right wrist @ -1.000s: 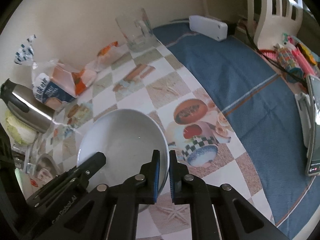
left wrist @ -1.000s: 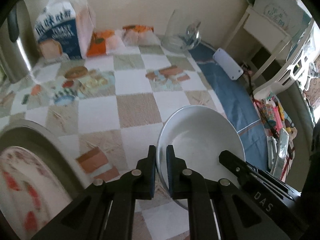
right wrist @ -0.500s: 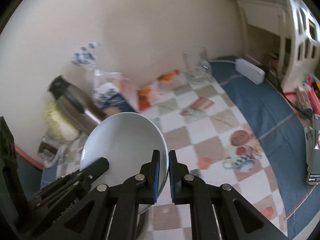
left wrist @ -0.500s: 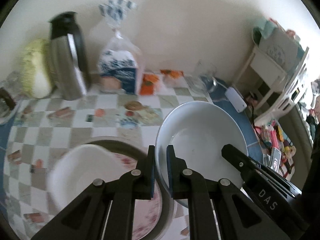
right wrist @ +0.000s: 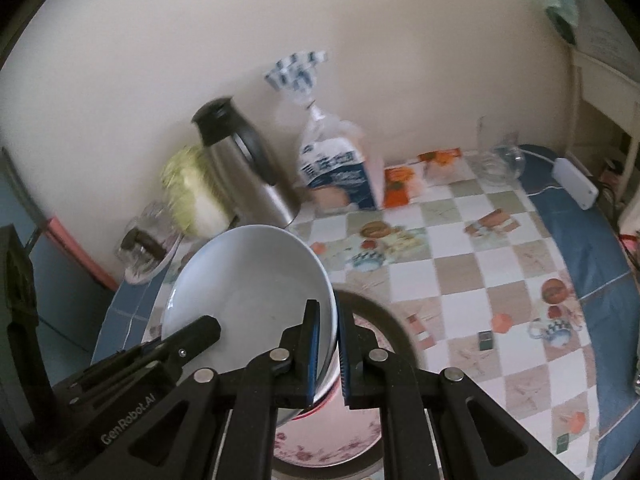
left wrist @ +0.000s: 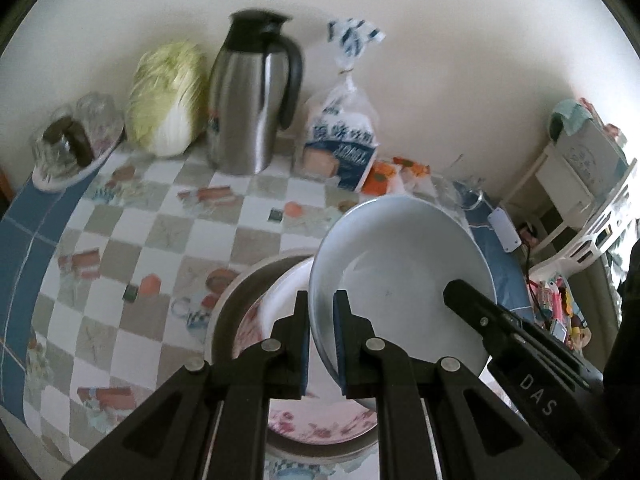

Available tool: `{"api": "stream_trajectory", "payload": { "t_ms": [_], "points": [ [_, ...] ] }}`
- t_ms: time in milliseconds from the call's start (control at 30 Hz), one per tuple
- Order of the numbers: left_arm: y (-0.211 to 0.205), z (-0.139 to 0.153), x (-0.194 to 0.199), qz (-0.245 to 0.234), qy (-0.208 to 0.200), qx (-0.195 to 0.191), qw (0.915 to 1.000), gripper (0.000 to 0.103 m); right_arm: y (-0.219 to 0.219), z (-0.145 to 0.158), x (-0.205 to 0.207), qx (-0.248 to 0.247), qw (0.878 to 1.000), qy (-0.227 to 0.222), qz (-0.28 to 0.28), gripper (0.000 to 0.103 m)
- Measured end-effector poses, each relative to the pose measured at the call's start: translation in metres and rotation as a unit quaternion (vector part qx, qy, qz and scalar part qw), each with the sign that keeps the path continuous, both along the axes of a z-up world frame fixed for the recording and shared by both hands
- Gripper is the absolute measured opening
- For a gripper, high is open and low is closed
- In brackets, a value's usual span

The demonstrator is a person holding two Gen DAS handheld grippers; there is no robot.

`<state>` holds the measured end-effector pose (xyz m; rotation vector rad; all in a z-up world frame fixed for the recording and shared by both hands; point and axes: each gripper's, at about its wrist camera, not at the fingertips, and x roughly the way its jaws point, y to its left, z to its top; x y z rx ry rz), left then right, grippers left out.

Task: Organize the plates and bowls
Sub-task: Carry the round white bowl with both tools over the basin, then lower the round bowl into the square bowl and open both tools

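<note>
A white deep bowl [left wrist: 400, 272] [right wrist: 248, 280] hangs tilted in the air, held by both grippers at opposite rims. My left gripper [left wrist: 322, 296] is shut on its left rim; its tip also shows in the right wrist view [right wrist: 208, 326]. My right gripper [right wrist: 334, 308] is shut on the right rim, and its tip lies over the bowl's inside in the left wrist view [left wrist: 454, 288]. Just below the bowl stands a metal basin [left wrist: 224, 312] [right wrist: 384, 312] with a floral plate [left wrist: 320, 428] [right wrist: 332, 440] and a smaller white bowl [left wrist: 288, 292] inside.
Along the back wall stand a steel thermos jug [left wrist: 252, 100], a cabbage [left wrist: 166, 100], a bread bag [left wrist: 340, 148] and a dish of glasses [left wrist: 68, 140]. A glass pitcher [right wrist: 496, 156] and white box [right wrist: 576, 180] sit at the far right. The checked tablecloth [left wrist: 140, 240] covers the table.
Both grippers have lifted the white bowl off the tablecloth and carried it left until it hangs over the metal basin. The jug and cabbage have come into view.
</note>
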<state>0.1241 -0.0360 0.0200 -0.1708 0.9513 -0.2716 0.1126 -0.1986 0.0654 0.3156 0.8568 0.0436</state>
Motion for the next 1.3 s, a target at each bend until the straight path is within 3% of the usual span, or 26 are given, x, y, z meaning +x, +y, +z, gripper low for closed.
{"api": "stream_trajectory", "payload": {
  "t_ms": [300,533,900,1200,1300],
  "points": [
    [0.004,-0.022,0.006,0.006,0.036,0.030,0.9989,0.012,0.014,-0.027,0.010,-0.016,0.999,0.038,0.013,0.010],
    [-0.005,-0.030,0.007,0.000,0.037,0.052,0.9979,0.012,0.010,-0.036,0.013,-0.017,0.999,0.047,0.005,0.010],
    [-0.002,-0.029,0.009,0.007,0.037,0.057,0.9977,0.014,0.008,-0.037,0.014,-0.014,0.999,0.041,0.005,0.009],
    [0.002,-0.028,0.011,0.003,0.043,0.039,0.9983,0.015,0.008,-0.047,0.015,-0.009,0.999,0.050,0.007,0.009],
    [0.004,-0.021,0.008,0.014,0.033,0.051,0.9981,0.025,0.008,-0.048,0.016,-0.008,0.999,0.051,0.009,0.009]
  ]
}}
